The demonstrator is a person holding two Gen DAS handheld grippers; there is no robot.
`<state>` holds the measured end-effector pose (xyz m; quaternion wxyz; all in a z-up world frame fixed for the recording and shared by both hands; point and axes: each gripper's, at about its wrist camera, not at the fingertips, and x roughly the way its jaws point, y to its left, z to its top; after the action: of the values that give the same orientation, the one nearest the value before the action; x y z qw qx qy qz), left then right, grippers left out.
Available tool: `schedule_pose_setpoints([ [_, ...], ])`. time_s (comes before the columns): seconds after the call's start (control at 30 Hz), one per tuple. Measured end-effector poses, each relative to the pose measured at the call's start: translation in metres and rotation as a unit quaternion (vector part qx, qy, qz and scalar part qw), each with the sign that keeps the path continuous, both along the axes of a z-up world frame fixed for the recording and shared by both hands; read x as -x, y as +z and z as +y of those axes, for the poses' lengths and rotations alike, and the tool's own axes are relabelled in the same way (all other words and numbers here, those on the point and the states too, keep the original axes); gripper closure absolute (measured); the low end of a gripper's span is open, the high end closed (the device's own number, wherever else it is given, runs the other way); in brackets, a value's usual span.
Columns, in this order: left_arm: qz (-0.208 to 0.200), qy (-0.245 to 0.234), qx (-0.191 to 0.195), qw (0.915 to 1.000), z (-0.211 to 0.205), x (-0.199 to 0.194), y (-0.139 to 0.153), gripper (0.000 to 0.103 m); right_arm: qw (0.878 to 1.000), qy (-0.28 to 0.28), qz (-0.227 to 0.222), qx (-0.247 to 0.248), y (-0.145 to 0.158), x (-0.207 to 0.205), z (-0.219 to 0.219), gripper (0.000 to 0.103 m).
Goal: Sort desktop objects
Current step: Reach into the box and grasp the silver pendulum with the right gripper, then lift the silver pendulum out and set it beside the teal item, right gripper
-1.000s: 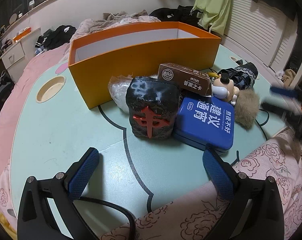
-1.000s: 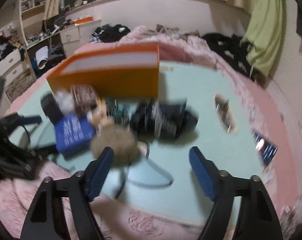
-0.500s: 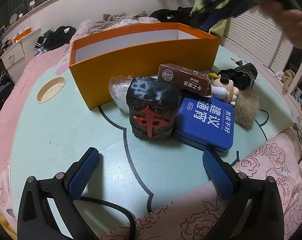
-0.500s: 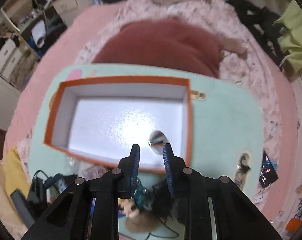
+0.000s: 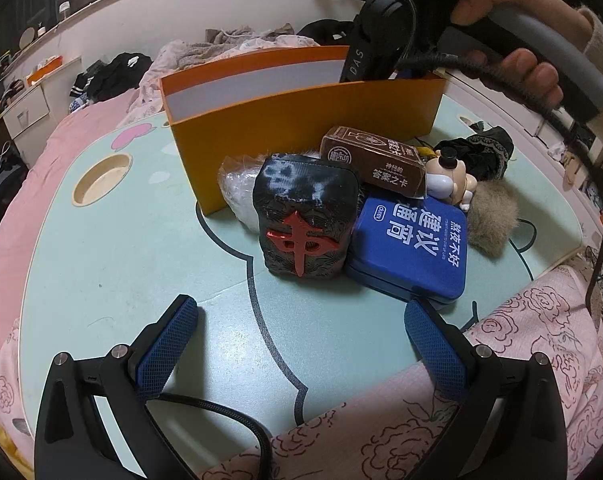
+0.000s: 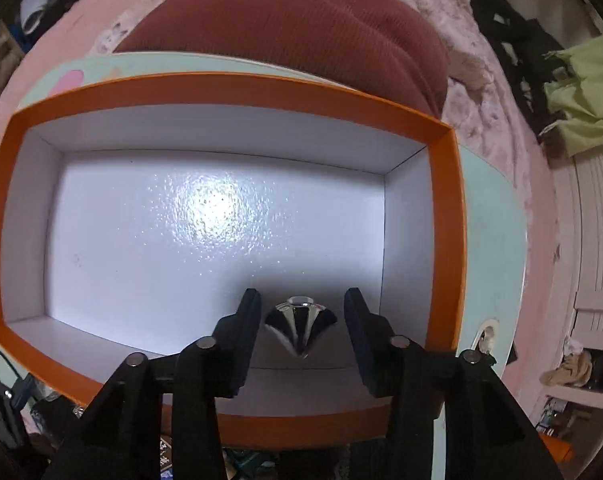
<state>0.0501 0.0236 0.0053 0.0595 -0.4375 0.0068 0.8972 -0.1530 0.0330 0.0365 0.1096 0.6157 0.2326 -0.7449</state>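
Your left gripper [image 5: 297, 344] has black arms, blue mesh pads, silver screws and a braided black cable. Your right hand [image 5: 501, 36] wears a black fingerless glove and cream sleeve.

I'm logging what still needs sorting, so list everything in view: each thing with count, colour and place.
box: one, orange outside, white inside, back of table.
small shiny object: one, black and silver, inside the box, between the right gripper's fingers, untouched.
mahjong-tile cushion: one, black, red character, in front of the box.
tin: one, blue, beside the cushion.
card box: one, brown, atop the pile.
plastic bag: one, clear, by the box.
figurine: one, pale.
fur ball: one, brown.
table: one, mint.
left gripper: open, empty.
right gripper: over the box, jaws opening.
hand: holds right gripper.
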Motion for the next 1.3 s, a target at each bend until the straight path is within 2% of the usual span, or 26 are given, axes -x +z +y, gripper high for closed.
schedule_pose_setpoints([
  [0.13, 0.000, 0.000, 0.000, 1.0000, 0.000, 0.000, 0.000, 0.000, 1.000, -0.001, 0.001, 0.024, 0.004, 0.001, 0.007, 0.068],
  [0.2, 0.000, 0.000, 0.000, 1.0000, 0.000, 0.000, 0.000, 0.000, 0.998, -0.010, 0.000, 0.060, 0.014, 0.001, 0.013, 0.068],
  [0.37, 0.000, 0.000, 0.000, 1.0000, 0.000, 0.000, 0.000, 0.000, 0.984, -0.008, 0.064, 0.165, 0.077, -0.031, 0.034, 0.068],
  [0.5, 0.000, 0.000, 0.000, 1.0000, 0.000, 0.000, 0.000, 0.000, 0.974, 0.022, 0.065, 0.214, 0.095, -0.070, 0.047, 0.068],
  [0.7, 0.000, 0.000, 0.000, 1.0000, -0.001, -0.001, 0.000, 0.000, 0.978, 0.022, 0.078, 0.190, 0.063, -0.102, 0.051, 0.068],
  [0.8, 0.000, 0.000, 0.000, 1.0000, -0.001, -0.001, 0.000, 0.000, 0.974, 0.015, 0.085, 0.207, 0.051, -0.103, 0.055, 0.067],
  [0.9, 0.000, 0.000, 0.000, 1.0000, -0.001, -0.001, 0.000, 0.000, 0.969, 0.009, 0.104, 0.225, 0.052, -0.103, 0.059, 0.055],
  [1.0, 0.000, 0.000, 0.000, 1.0000, -0.001, -0.001, 0.000, 0.000, 0.962, 0.022, 0.140, 0.233, 0.065, -0.109, 0.054, 0.054],
  [1.1, 0.000, 0.000, 0.000, 1.0000, -0.001, -0.001, 0.000, 0.000, 0.961, 0.064, 0.175, 0.206, 0.074, -0.116, 0.034, 0.046],
  [1.17, 0.001, 0.000, 0.000, 1.0000, -0.001, -0.001, 0.000, 0.000, 0.962, 0.092, 0.189, 0.174, 0.071, -0.118, 0.016, 0.046],
  [1.3, 0.001, 0.000, 0.000, 1.0000, -0.001, -0.001, 0.000, 0.000, 0.968, 0.108, 0.177, 0.144, 0.056, -0.109, -0.008, 0.046],
])
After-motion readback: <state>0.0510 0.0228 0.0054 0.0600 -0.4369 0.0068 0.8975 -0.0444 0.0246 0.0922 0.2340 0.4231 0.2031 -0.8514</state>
